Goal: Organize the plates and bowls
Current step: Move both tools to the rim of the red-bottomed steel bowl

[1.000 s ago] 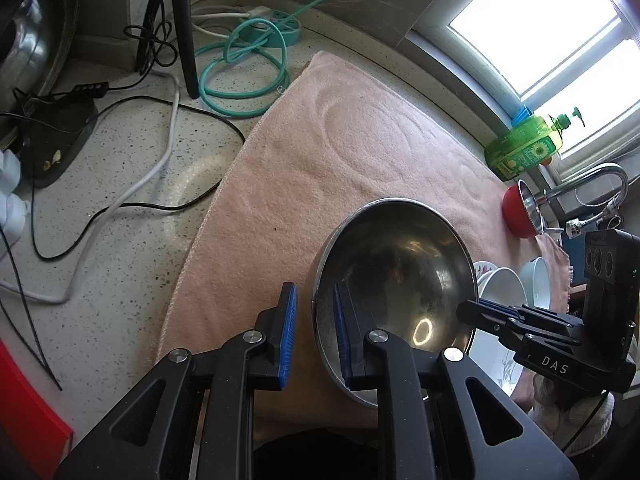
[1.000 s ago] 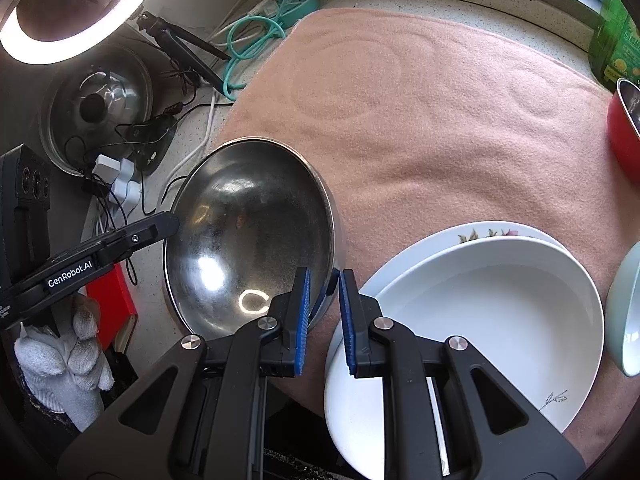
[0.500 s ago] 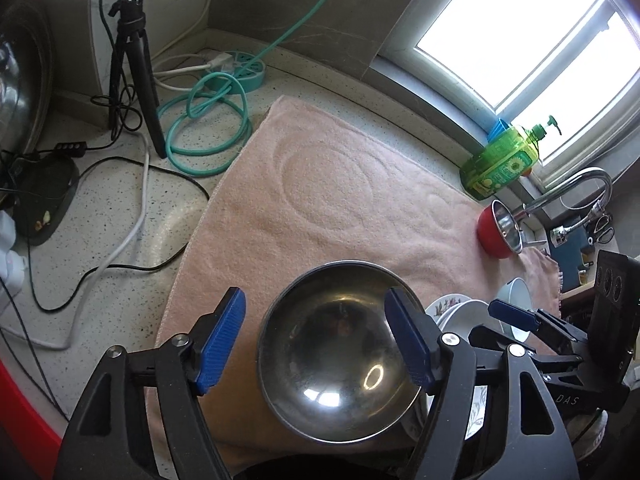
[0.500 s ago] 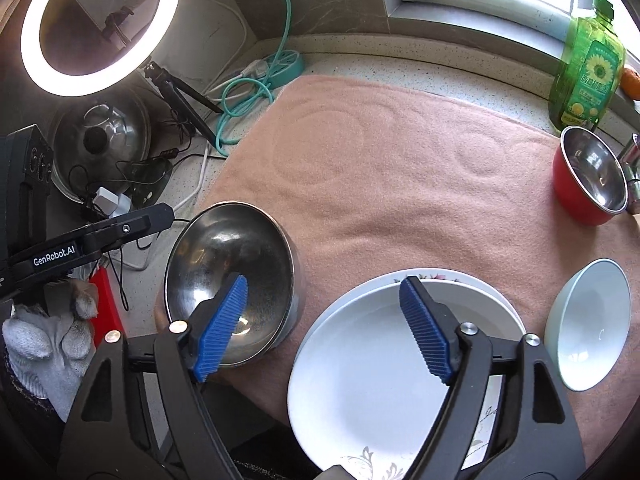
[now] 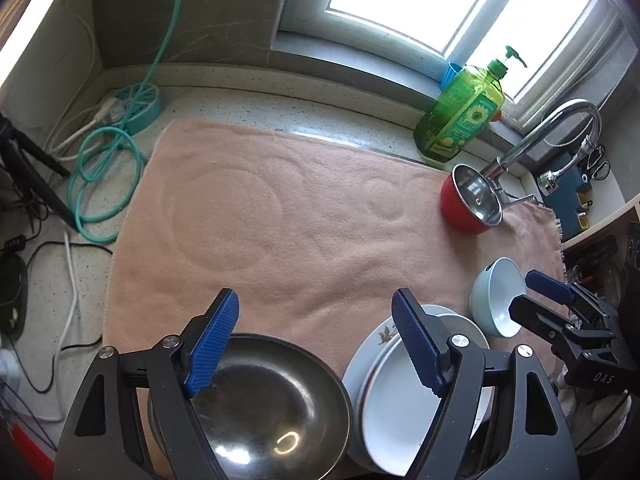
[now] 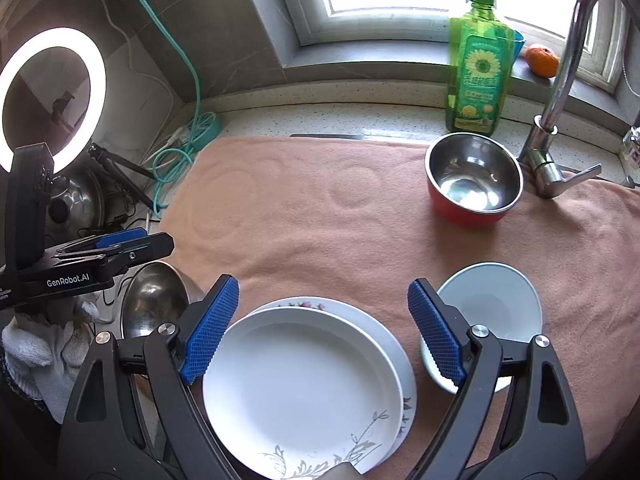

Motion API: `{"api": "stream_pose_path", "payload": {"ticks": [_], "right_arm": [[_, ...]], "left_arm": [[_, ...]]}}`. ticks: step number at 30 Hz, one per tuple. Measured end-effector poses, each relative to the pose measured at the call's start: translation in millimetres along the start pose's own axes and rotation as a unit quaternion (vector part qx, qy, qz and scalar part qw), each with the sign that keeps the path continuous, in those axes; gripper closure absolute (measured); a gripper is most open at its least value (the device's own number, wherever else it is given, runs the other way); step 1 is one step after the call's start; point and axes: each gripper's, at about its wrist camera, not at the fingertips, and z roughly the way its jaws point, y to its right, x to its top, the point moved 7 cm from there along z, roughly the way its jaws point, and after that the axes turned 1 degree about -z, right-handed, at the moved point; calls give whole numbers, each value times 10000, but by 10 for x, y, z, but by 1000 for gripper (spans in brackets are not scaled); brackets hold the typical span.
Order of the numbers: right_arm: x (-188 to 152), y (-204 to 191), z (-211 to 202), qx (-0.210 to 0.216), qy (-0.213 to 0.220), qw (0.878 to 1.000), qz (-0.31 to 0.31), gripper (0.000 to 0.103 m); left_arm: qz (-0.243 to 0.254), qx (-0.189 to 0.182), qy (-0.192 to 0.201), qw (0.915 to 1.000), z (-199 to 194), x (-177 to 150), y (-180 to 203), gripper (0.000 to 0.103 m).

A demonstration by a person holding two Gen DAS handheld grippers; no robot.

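"GenRobot.AI" on left gripper [image 6: 132,248]; "DAS" on right gripper [image 5: 536,292]

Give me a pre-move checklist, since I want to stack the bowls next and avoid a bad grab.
1. Left gripper free: ok, its jaws are opening, with nothing between the fingers.
2. Right gripper free: ok, open and empty.
3. Steel bowl released: ok, upright on the towel.
4. Plates stacked: ok, one lies on the other.
5. Blue bowl reachable: ok, beside the plates.
6. Red bowl clear of the tap: cannot tell.
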Motion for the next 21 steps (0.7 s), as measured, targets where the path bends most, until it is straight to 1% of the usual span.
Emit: {"api": "stream_pose_path", "payload": {"ticks": [3, 8, 14, 21], "right_arm": [[48, 308, -48, -208, 77, 9994, 261, 14], [139, 817, -95, -527, 162, 9965, 630, 14], [257, 1293, -132, -782, 270, 9918, 973, 14], [405, 1595, -125, -913, 346, 9890, 1110, 14]], "left_arm": [[343, 128, -36, 9993, 123, 142, 212, 24], [707, 154, -154, 9973, 366, 343, 525, 24], [916, 95, -260, 9954, 613, 540, 849, 24], [1019, -74, -306, 9943, 770, 739, 1141, 24]]}}
